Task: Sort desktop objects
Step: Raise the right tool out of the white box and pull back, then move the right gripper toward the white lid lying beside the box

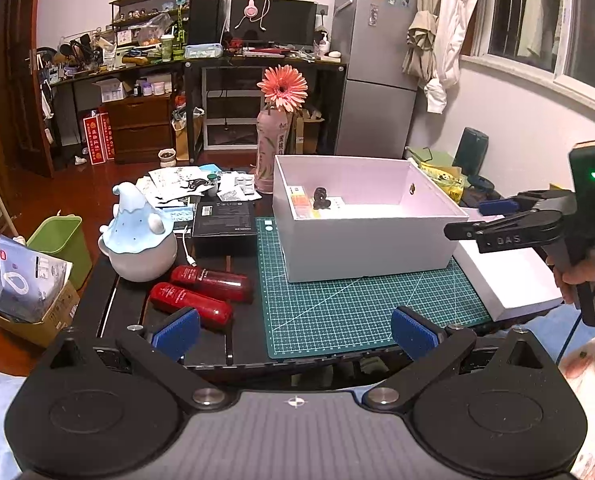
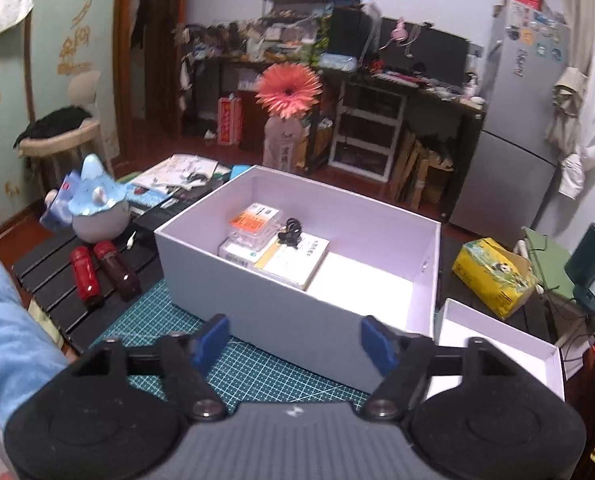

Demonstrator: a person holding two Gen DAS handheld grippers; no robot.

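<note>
Open white cardboard box (image 2: 297, 320) — set on the green gridded cutting mat (image 1: 337, 312), in the middle of the dark table, within reach of both hands; judged to be the collecting bin for the sort. Its loose white lid (image 2: 501, 344) lies to its right, inside up, out of the way of the opening.

Contents of the box, all packed against its left half: a small clear-wrapped packet with an orange label (image 2: 253, 222), stacked on a flat white carton (image 2: 237, 252); beside these a pale booklet (image 2: 297, 258) with a small black clip-like object (image 2: 291, 234) on top. The right half of the floor is bare, room left for more.

Still outside, on the dark slats to the left of the mat: two dark red cylindrical bottles (image 1: 201, 290) lying side by side, touching; behind them a round white ceramic pot with a pale blue mountain-shaped lid (image 1: 137, 236); a flat black carton (image 1: 223, 224). Probably next to be sorted.

Left gripper (image 1: 293, 330) — low over the near table edge, blue pads spread wide, nothing between them, nothing touched.

Right gripper (image 2: 295, 344) — just short of the box's near wall, over the mat; jaws wide apart and empty, pads clear of the wall — judged to have let go of its last item.
</note>
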